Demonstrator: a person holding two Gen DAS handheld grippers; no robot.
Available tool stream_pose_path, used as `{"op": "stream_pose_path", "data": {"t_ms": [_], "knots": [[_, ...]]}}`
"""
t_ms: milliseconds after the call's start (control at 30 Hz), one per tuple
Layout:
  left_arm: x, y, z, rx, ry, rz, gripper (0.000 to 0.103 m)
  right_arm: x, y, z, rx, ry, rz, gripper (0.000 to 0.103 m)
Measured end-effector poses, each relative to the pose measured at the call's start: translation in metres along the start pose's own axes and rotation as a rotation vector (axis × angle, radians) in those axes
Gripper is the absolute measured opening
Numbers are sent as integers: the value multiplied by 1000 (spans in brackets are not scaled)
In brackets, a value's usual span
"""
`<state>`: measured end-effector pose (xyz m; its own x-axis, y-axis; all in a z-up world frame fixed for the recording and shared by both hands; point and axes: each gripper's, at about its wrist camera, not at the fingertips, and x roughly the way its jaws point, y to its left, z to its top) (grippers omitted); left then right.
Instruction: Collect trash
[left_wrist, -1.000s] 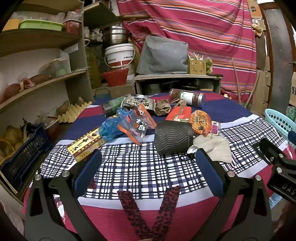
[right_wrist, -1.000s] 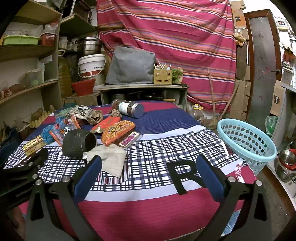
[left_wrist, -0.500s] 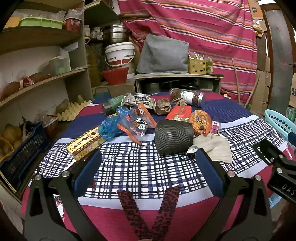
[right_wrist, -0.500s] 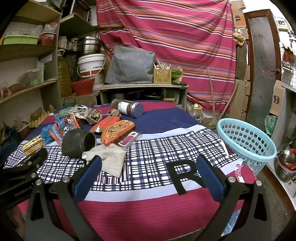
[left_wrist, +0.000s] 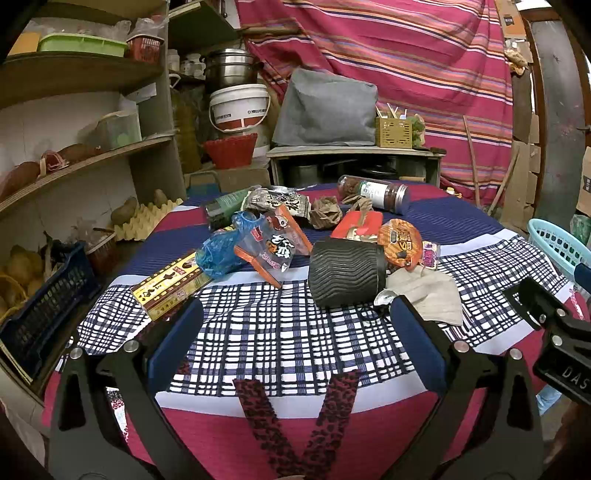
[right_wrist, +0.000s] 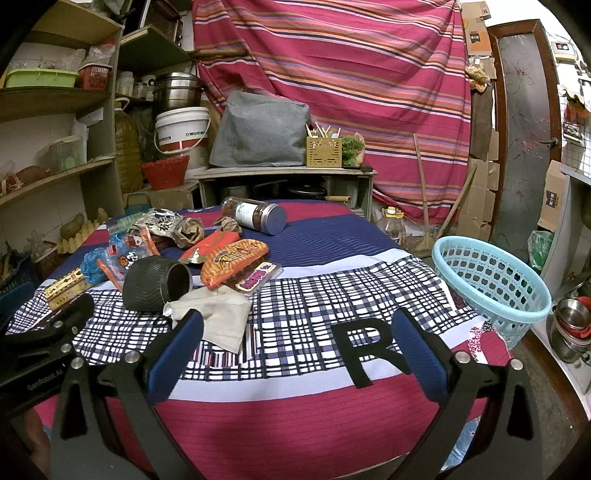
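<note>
Left gripper (left_wrist: 291, 343): jaws spread wide apart, blue pads (left_wrist: 175, 345) holding nothing and touching nothing. It hovers over the near, checked part of the tablecloth (left_wrist: 280, 332).

Right gripper (right_wrist: 295, 347): jaws likewise wide apart and empty, above the near edge of the cloth, close to a black "R" marker (right_wrist: 364, 350). Its left pad overlaps the grey face mask (right_wrist: 221, 317) in view; contact cannot be confirmed.

The trash lies in a cluster on the left and centre of the table:
- Black ribbed cup (left_wrist: 345, 271): on its side, long axis roughly left-right across the table, open mouth toward the right side, next to the mask.
- Orange snack packet (right_wrist: 234, 260): flat, just beyond the cup, long axis slanting up to the right in the right wrist view.
- Clear jar (right_wrist: 255, 214): on its side at the far end, lid end pointing toward the near right.
- Yellow box (left_wrist: 170, 286): flat at the left edge, long axis diagonal.
- Blue plastic bag (left_wrist: 221, 251) and printed wrapper (left_wrist: 273, 249): between box and cup.

Light-blue basket (right_wrist: 491, 280): off the table's right side, upright, well apart from the cluster.
</note>
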<state>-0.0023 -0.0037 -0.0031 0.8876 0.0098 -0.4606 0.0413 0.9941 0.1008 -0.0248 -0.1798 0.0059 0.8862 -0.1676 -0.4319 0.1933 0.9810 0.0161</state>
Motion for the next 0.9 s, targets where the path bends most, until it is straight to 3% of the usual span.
{"op": "stream_pose_path", "data": {"t_ms": [600, 900], "knots": [[1, 3, 1, -28, 12, -13, 98, 0, -1, 1, 8, -3, -2, 99], [9, 1, 5, -36, 25, -17, 98, 1, -21, 7, -3, -32, -19, 99]]}}
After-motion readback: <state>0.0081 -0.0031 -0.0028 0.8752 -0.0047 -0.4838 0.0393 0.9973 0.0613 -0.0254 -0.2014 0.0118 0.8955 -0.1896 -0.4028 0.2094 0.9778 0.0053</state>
